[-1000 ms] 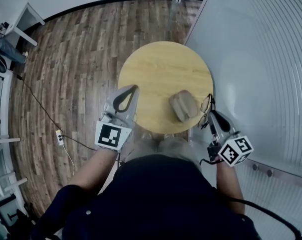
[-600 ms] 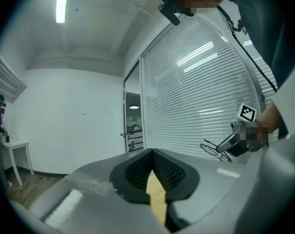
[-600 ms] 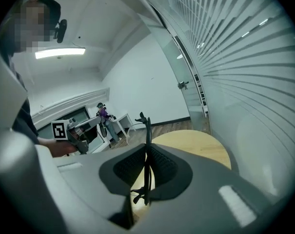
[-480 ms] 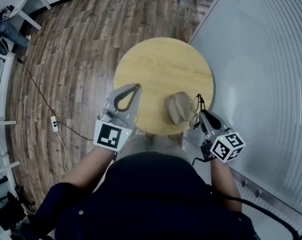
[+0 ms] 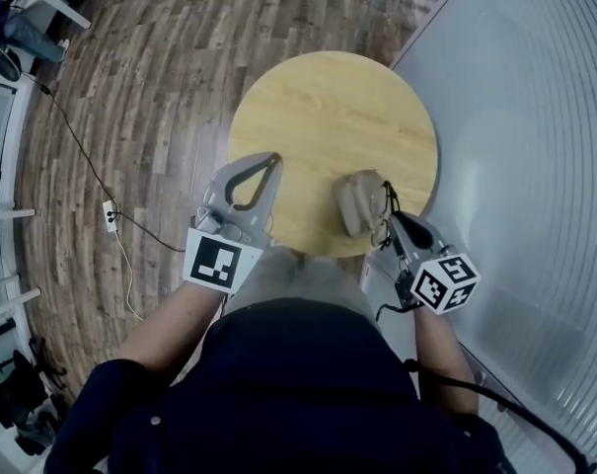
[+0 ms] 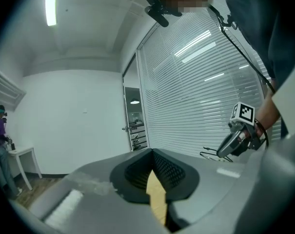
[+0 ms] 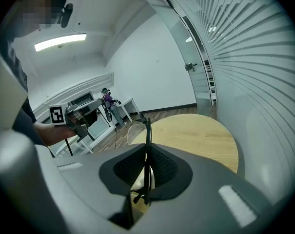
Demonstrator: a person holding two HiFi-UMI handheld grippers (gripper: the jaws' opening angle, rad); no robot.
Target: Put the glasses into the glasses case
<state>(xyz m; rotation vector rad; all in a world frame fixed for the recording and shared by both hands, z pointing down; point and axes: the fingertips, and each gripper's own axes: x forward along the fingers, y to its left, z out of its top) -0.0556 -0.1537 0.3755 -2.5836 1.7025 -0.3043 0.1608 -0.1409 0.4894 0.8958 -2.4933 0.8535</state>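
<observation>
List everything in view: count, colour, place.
table: one, light wood, round, centre of the head view
glasses case: one, beige, on the table near its right edge
glasses: one pair, black frame, in the right claw, beside the case
power strip: one, white, on the wood floor, left of the table
left claw: one, grey, shut, empty, over the table's near left edge
right claw: one, grey, shut on the glasses

Round light-wood table [image 5: 318, 117] on plank floor [image 5: 130, 117], tan glasses case [image 5: 360, 203] near its near-right edge.
</observation>
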